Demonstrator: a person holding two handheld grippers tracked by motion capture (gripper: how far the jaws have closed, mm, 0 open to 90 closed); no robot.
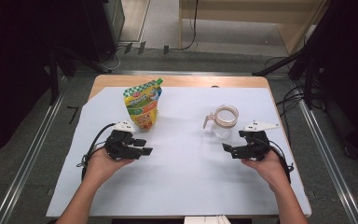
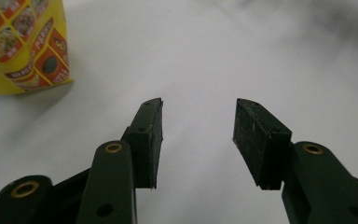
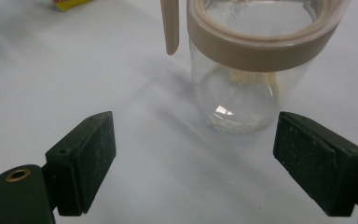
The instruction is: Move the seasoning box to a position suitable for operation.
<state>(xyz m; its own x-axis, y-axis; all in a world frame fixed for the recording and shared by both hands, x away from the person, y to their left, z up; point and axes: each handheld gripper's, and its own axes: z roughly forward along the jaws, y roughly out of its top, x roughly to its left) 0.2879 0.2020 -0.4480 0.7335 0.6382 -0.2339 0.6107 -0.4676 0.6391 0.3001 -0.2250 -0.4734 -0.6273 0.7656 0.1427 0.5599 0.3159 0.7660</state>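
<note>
A yellow and green stand-up pouch [image 1: 143,106] stands upright on the white sheet at centre left; its lower corner [image 2: 25,46] appears at the top left of the left gripper view. A clear glass jug with a tan collar and handle [image 1: 223,120] stands at centre right, and sits close ahead in the right gripper view [image 3: 249,60]. My left gripper [image 1: 143,146] rests just in front of the pouch, open, nothing between its jaws [image 2: 198,135]. My right gripper [image 1: 227,149] sits just in front of the jug, open wide and empty [image 3: 193,163].
A white sheet [image 1: 186,186] covers most of the wooden table [image 1: 177,80]. Cables [image 1: 89,149] trail from both grippers. Metal rails and dark stands flank the table on the floor. Bare sheet lies between the two grippers.
</note>
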